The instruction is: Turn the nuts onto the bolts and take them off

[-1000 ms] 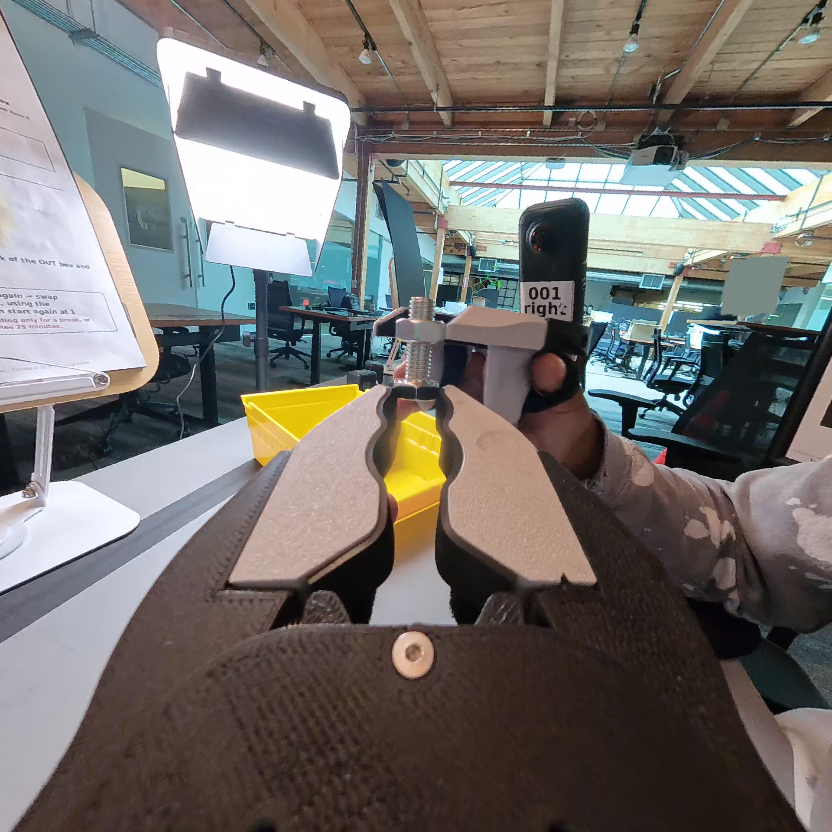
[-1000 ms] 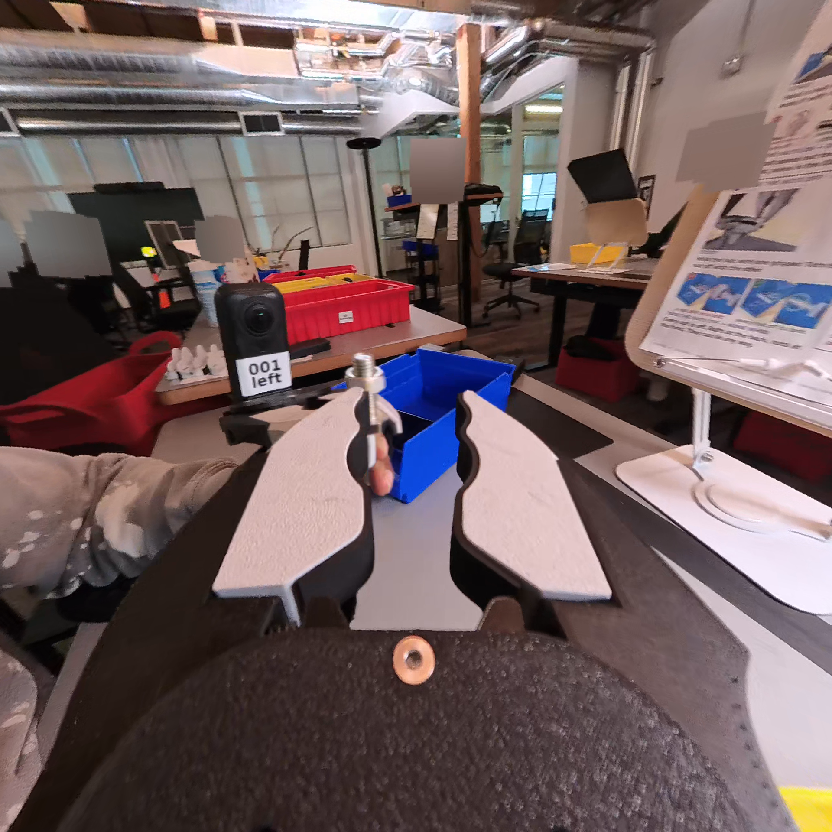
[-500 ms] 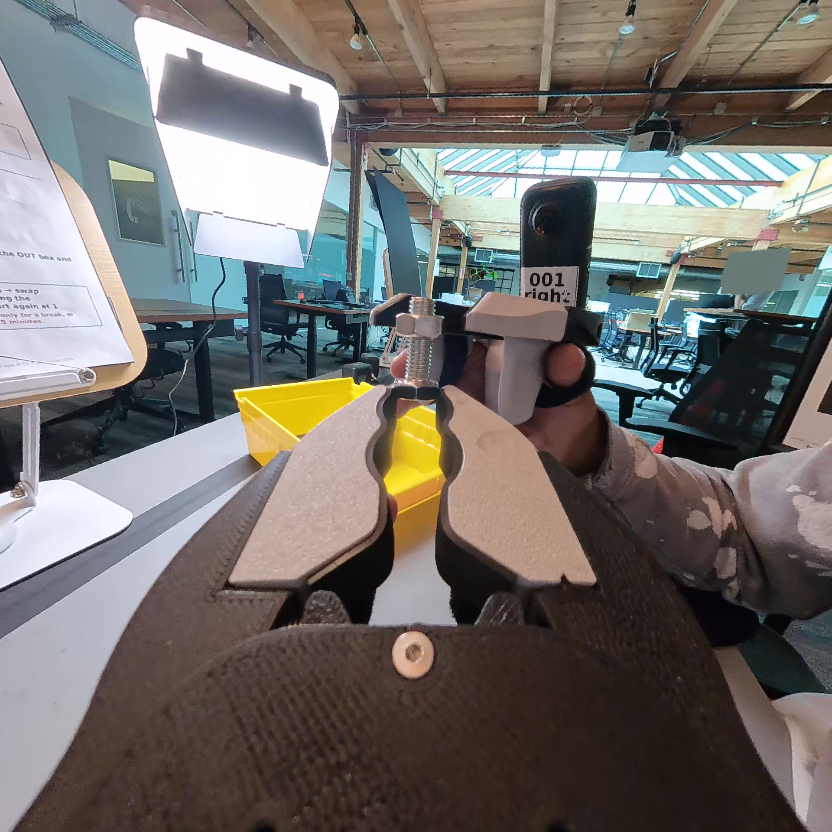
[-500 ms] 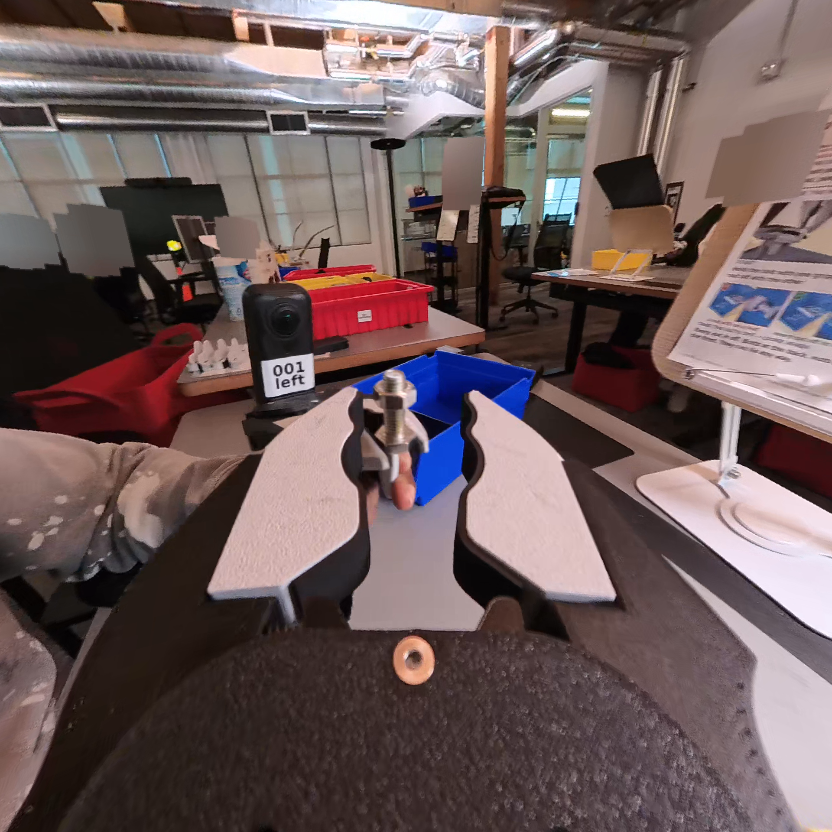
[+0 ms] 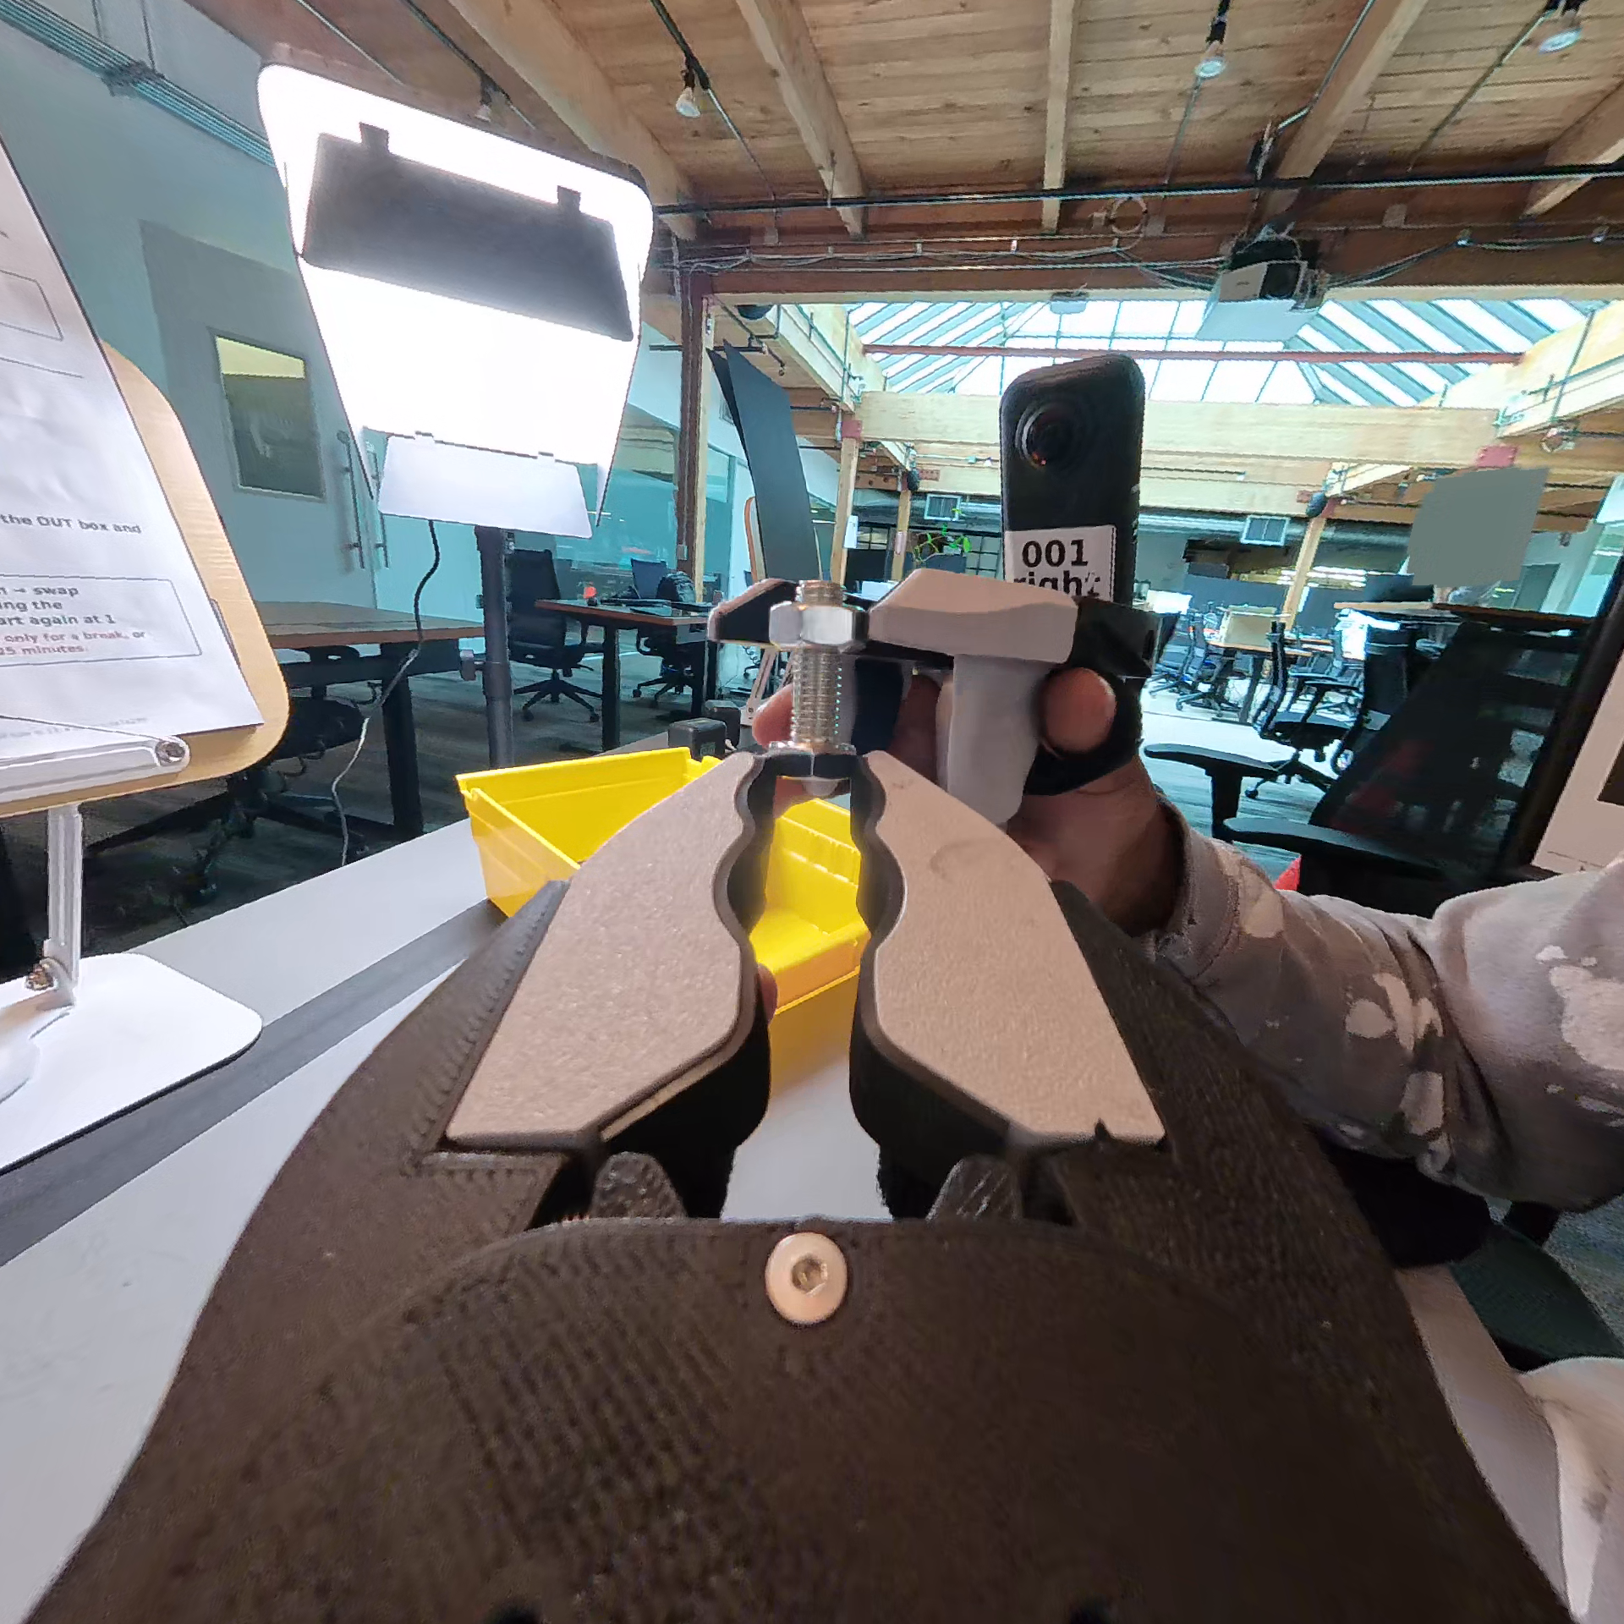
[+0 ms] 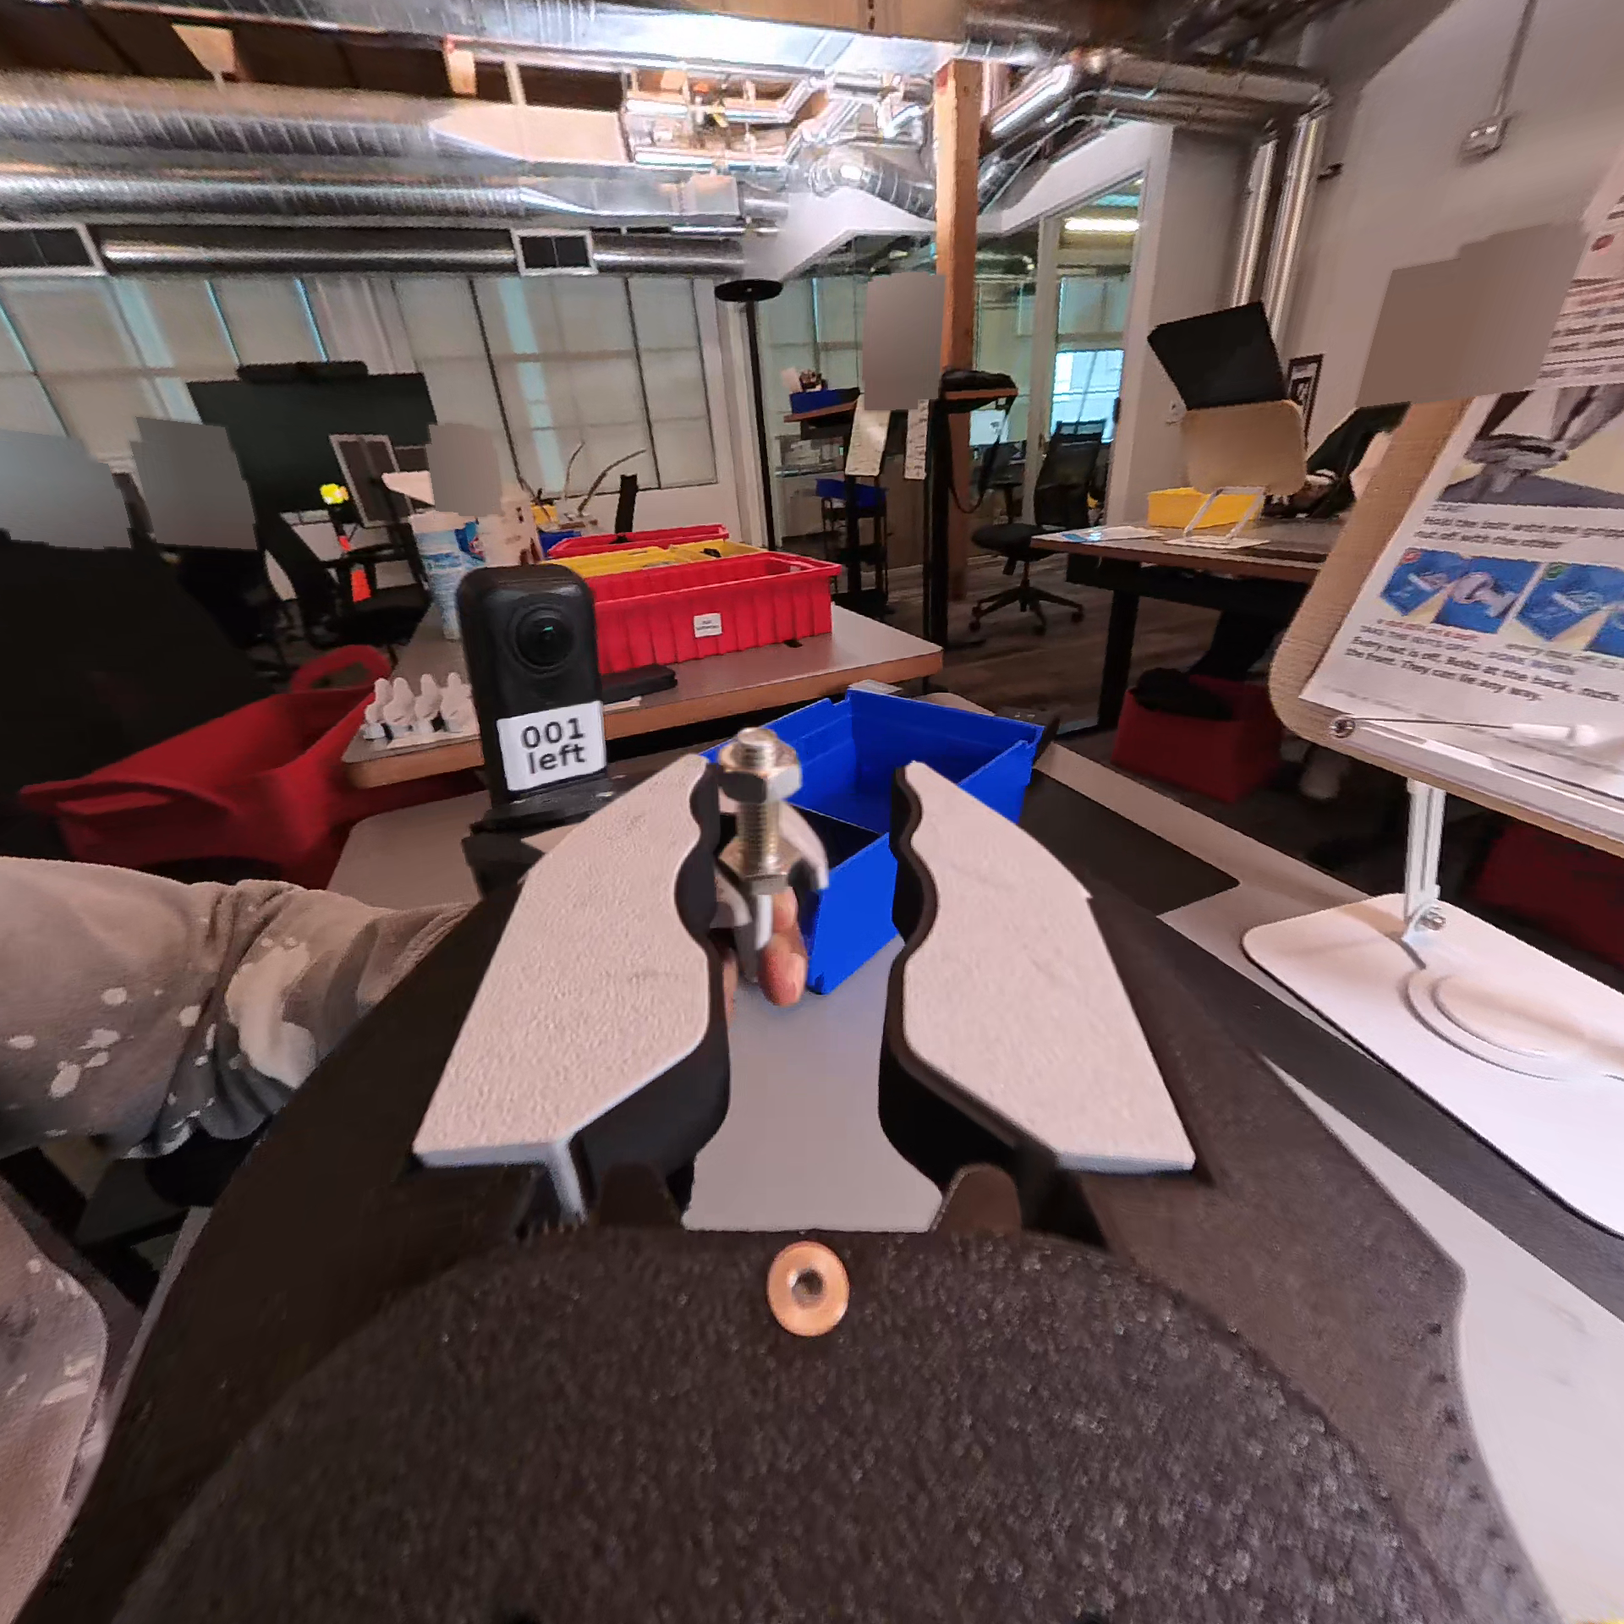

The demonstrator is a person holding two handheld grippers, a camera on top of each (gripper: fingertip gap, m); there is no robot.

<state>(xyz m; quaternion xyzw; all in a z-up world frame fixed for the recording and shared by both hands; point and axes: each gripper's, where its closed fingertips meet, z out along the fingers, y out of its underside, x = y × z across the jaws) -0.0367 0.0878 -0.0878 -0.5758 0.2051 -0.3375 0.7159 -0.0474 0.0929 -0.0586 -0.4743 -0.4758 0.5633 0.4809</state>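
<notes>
**Steel bolt held upright, nut sitting at the top of the thread**

Steel is what you are working with here: your left gripper [image 5: 813, 773] is clenching the head of the bolt [image 5: 819, 703], holding it upright in the air above the desk [image 5: 220, 1134], near its far edge where the yellow bin [image 5: 562, 817] is sitting. The nut [image 5: 817, 626] is riding at the very top of the thread, with only the bolt's tip showing above it.

Your right gripper [image 6: 804, 813] is standing released, its fingers spread either side of the nut with a clear gap on one side; in the left wrist view they are bracketing the nut, but I cannot tell whether they are touching it.

Judging by that, the nut is either barely started or nearly off, and which one the pictures are not showing. The blue bin [image 6: 949, 747] is waiting at the desk's opposite edge.
</notes>
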